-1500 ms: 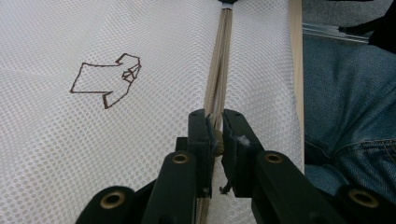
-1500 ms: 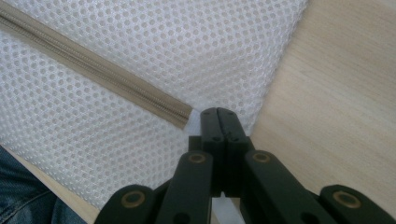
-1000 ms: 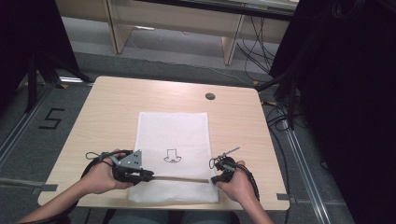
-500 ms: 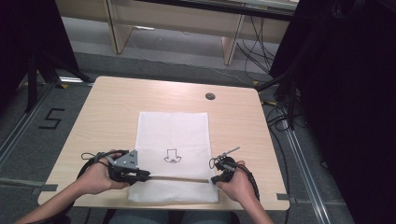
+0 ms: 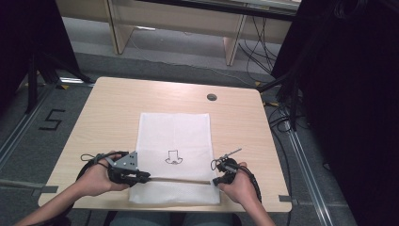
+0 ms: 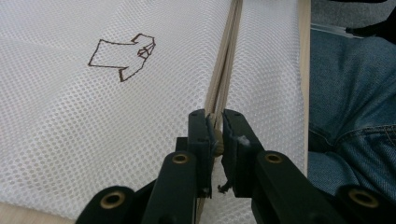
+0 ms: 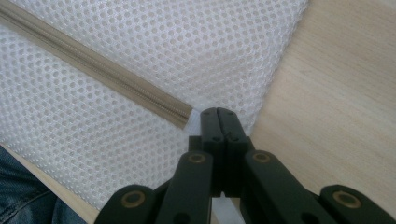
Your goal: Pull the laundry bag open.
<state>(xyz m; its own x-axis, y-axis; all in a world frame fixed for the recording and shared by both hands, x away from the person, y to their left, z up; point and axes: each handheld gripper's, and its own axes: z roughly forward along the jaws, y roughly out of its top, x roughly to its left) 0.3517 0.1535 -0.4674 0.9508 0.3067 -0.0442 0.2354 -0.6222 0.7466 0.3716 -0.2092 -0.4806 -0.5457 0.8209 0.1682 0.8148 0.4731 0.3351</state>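
High view: white mesh laundry bag flat on the pale wooden worktop, centred, lower end reaching the near edge; small brown shirt drawing mid-bag; beige zipper running across the bag parallel to the near edge. Left hand-held gripper at the zipper's left end, near the bag's left edge; right hand-held gripper at the zipper's right end, by the bag's right edge. Round dark grommet toward the far right corner of the worktop. Left gripper view: left hand-held gripper with jaws narrowly apart, pinching the zipper pull between the pads; zipper stretching straight away across the mesh; shirt drawing off to the left; denim-clad leg past the worktop's near edge. Right gripper view: right hand-held gripper clamped fully together on the white fabric tab at the zipper's end, close to the bag's edge, bare wood beside it.
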